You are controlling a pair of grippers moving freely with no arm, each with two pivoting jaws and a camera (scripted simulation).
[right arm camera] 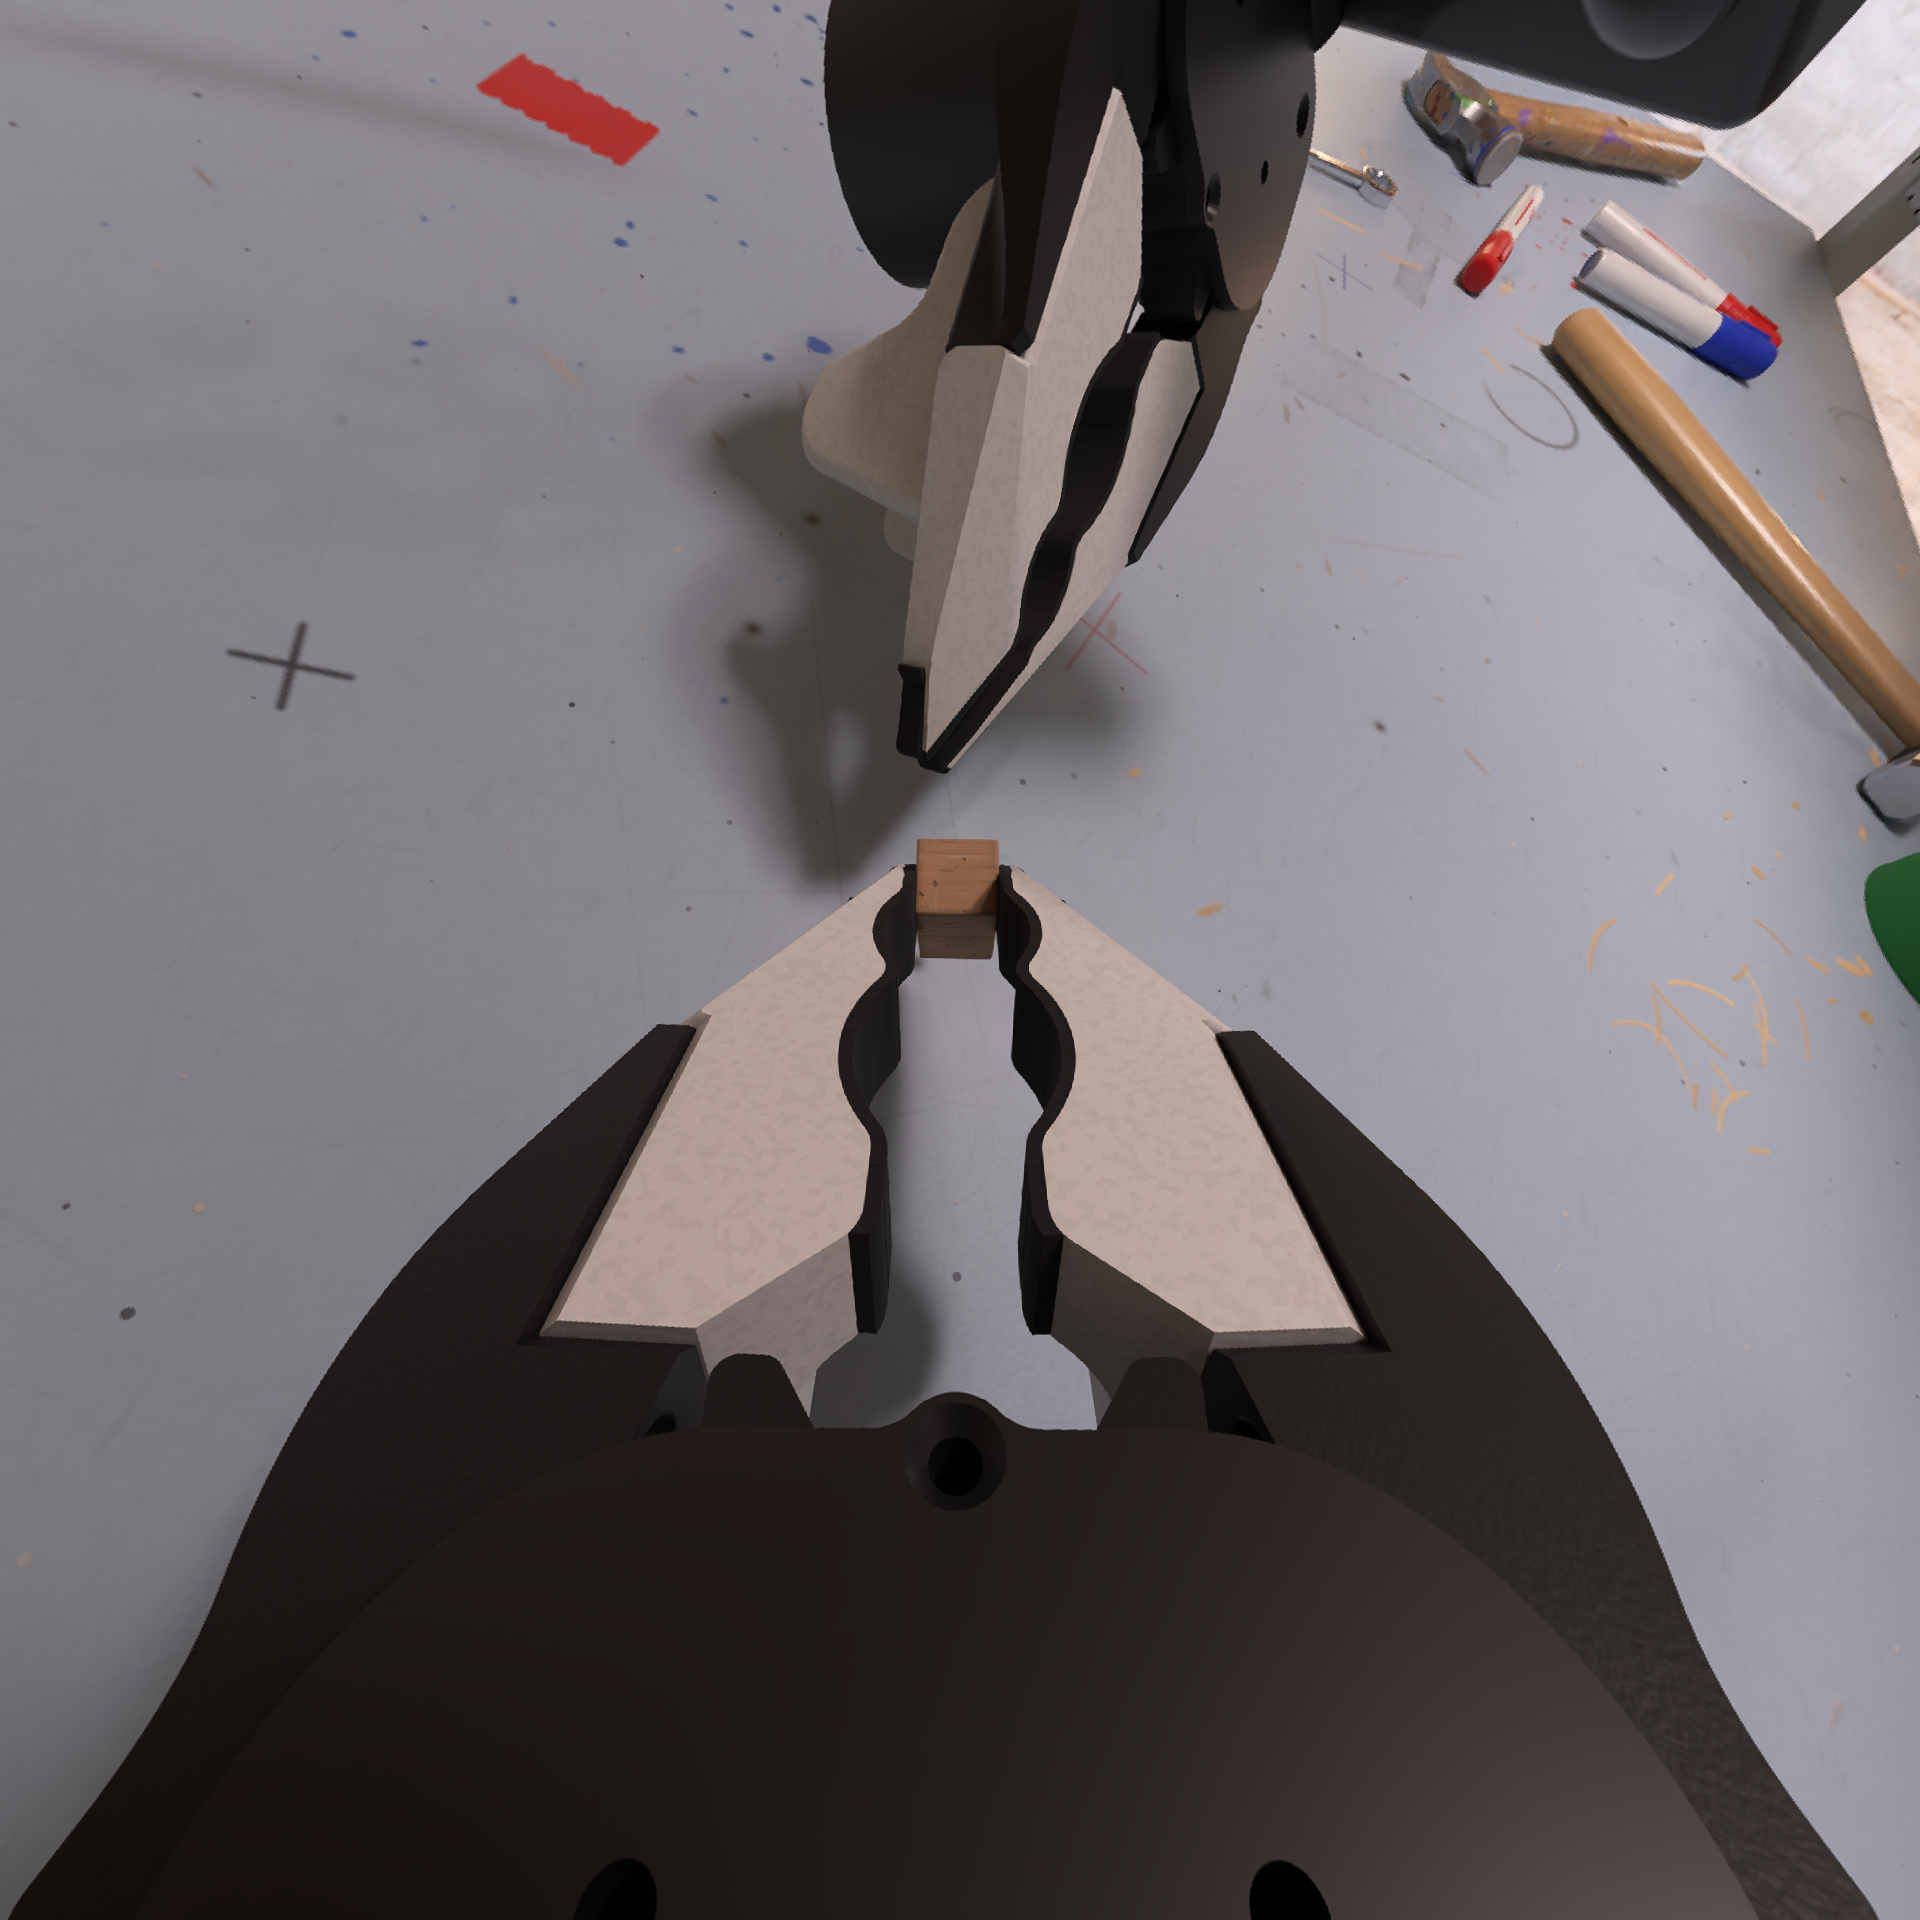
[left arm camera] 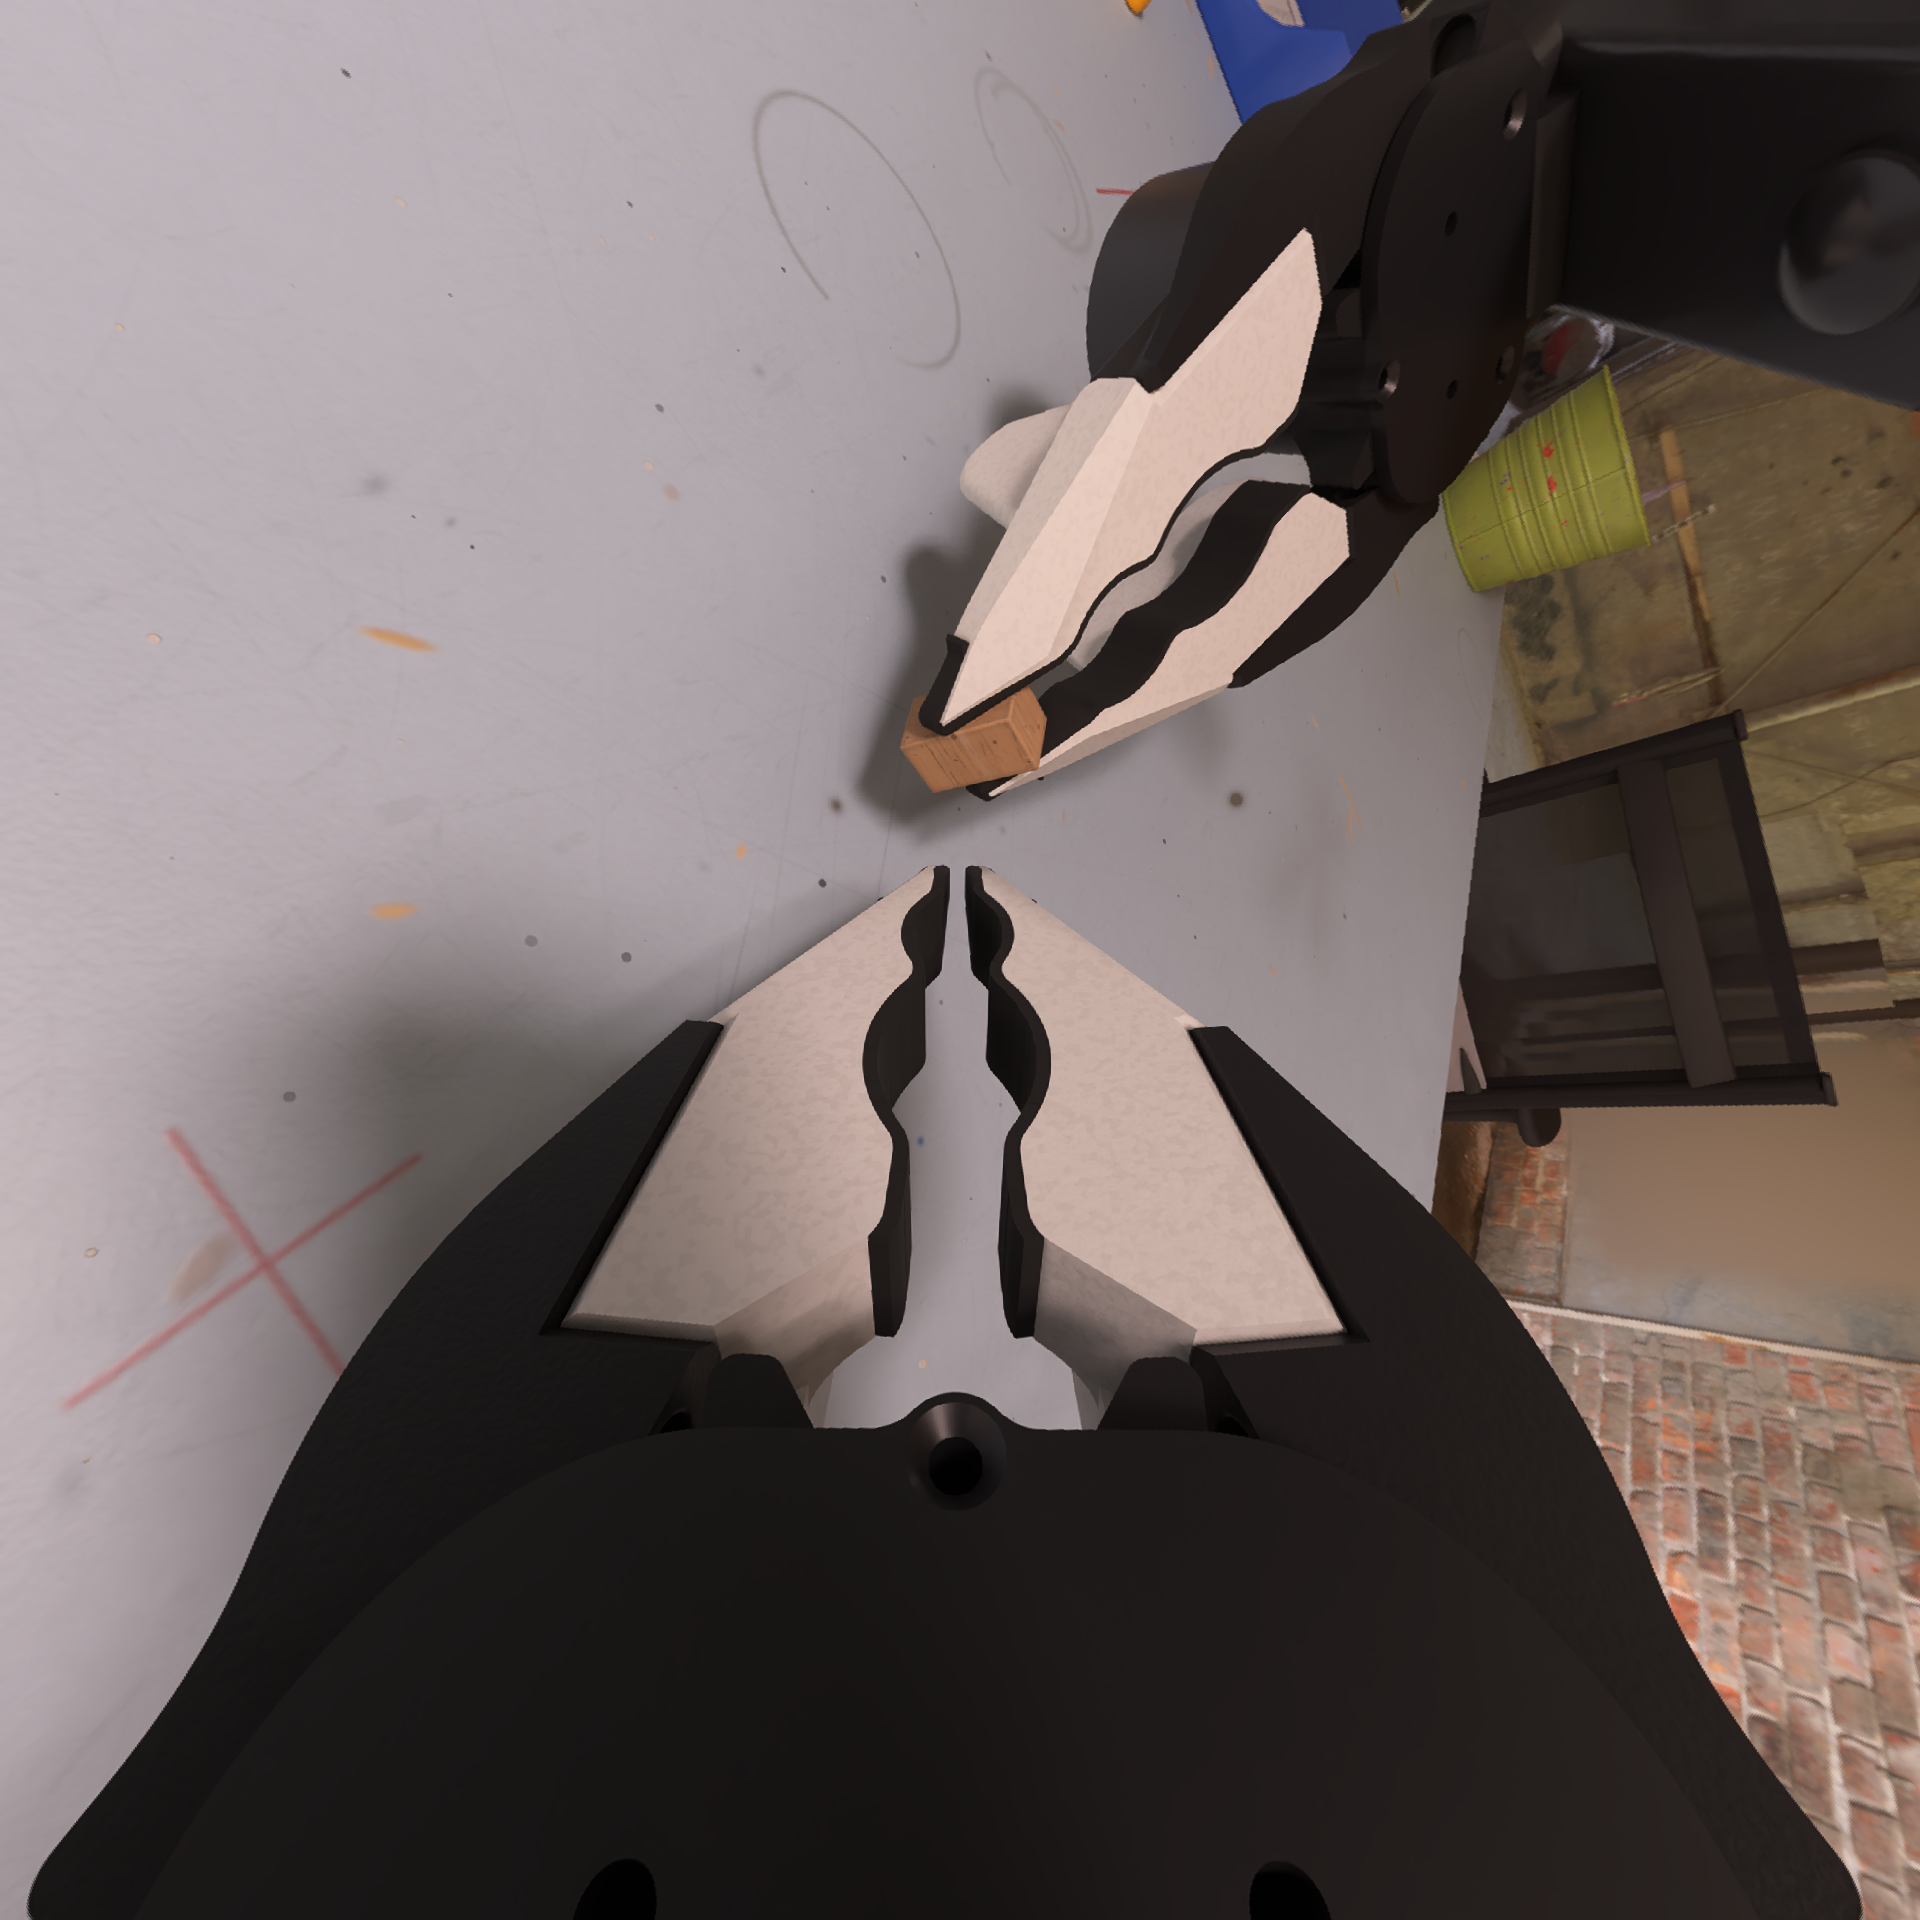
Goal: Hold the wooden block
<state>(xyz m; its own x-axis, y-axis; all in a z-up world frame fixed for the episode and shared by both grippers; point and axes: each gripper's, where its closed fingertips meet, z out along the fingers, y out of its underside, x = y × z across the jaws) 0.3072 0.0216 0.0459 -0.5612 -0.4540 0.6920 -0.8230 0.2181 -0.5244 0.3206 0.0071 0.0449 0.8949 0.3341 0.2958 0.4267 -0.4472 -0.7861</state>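
Note:
A small wooden block (right arm camera: 957,896) sits between the tips of my right gripper (right arm camera: 957,883), which is shut on it just above the grey table (right arm camera: 416,935). In the left wrist view the same block (left arm camera: 971,746) shows pinched in the right gripper (left arm camera: 987,743), a little ahead of my left gripper. My left gripper (left arm camera: 957,875) is shut and empty, its tips almost touching, a short way from the block. It also shows in the right wrist view (right arm camera: 925,753), pointing down at the table just beyond the block.
Two hammers (right arm camera: 1745,520) (right arm camera: 1548,130), several markers (right arm camera: 1683,301) and a small wrench (right arm camera: 1356,177) lie at the far right of the table. A red tape strip (right arm camera: 569,109) lies far left. Beyond the table edge stand a green barrel (left arm camera: 1548,488) and a dark stand (left arm camera: 1631,914).

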